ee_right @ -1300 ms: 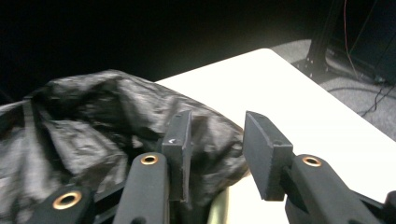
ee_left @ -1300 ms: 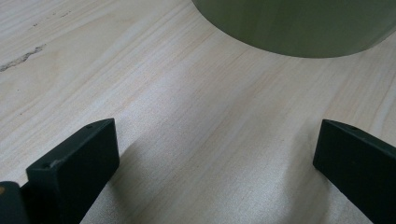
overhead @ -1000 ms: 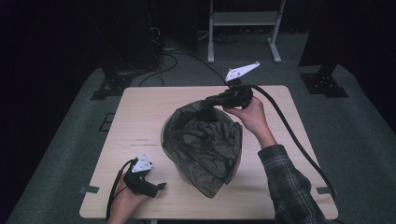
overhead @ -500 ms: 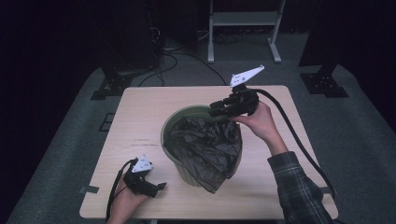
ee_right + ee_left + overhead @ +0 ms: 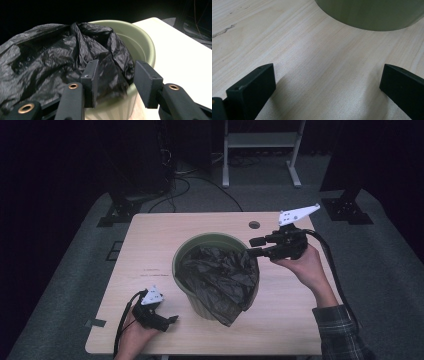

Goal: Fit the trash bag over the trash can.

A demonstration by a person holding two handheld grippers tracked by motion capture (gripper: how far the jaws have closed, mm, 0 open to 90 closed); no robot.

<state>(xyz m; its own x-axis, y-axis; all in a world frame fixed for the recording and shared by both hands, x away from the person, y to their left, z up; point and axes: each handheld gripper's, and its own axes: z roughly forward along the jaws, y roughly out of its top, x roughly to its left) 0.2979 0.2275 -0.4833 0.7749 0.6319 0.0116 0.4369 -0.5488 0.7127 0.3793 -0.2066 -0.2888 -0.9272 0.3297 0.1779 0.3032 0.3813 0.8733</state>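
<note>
A green bin (image 5: 200,240) stands mid-table. A black plastic bag (image 5: 220,275) fills its right half and hangs over the near right rim. My right gripper (image 5: 251,247) hovers level at the bin's right rim and points left at the bag. In the right gripper view its jaws (image 5: 116,65) have just been opening, and they stand apart in front of the bag (image 5: 50,55) and the bin's rim (image 5: 140,32), pressing on nothing. My left gripper (image 5: 172,319) rests on the table at the near left, open. Bare wood lies between its jaws (image 5: 327,68), with the bin's base (image 5: 372,15) just ahead.
The wooden table (image 5: 150,235) has a round cable hole (image 5: 254,225) near its far edge. Behind it on the grey floor are a white stand (image 5: 260,150), cables (image 5: 195,185) and black stand feet (image 5: 117,212), (image 5: 347,210).
The right gripper has opened and let go of the bag, then moved right, off the bin's far rim. The bag has slumped, baring the bin's left rim. The left gripper stayed put.
</note>
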